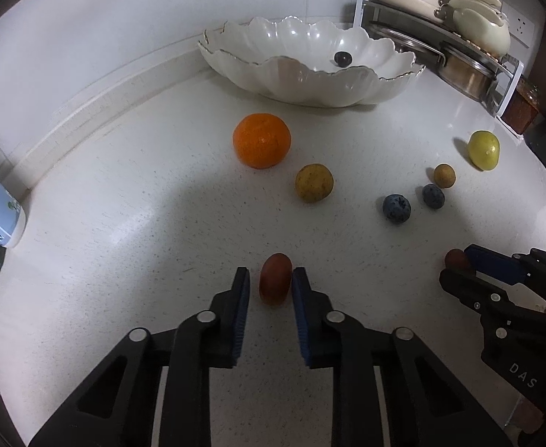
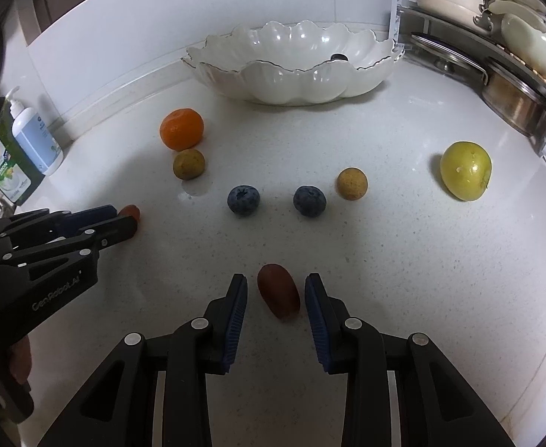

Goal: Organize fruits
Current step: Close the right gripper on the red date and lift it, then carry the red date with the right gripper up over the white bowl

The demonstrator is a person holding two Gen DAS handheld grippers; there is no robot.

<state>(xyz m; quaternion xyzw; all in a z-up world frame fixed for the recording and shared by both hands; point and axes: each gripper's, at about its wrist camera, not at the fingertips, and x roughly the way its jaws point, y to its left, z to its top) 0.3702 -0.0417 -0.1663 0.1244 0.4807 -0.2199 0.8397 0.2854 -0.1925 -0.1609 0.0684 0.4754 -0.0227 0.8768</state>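
Observation:
A white scalloped bowl (image 1: 310, 85) stands at the back of the counter with one dark grape (image 1: 342, 58) inside. On the counter lie an orange (image 1: 261, 140), a brown-yellow fruit (image 1: 314, 182), two blueberries (image 1: 396, 208) (image 1: 433, 196), a small tan fruit (image 1: 444, 175) and a yellow-green fruit (image 1: 484, 149). My left gripper (image 1: 271, 283) is open around a red grape (image 1: 275, 278); the right finger touches it, the left stands just apart. My right gripper (image 2: 275, 290) is open around another red grape (image 2: 278, 295), with gaps on both sides.
A metal dish rack (image 2: 496, 48) with pots, lids and bowls stands at the back right. Soap bottles (image 2: 34, 138) stand at the left by the wall. The white wall runs behind the bowl. The other gripper shows at each view's side (image 1: 503, 290) (image 2: 57, 238).

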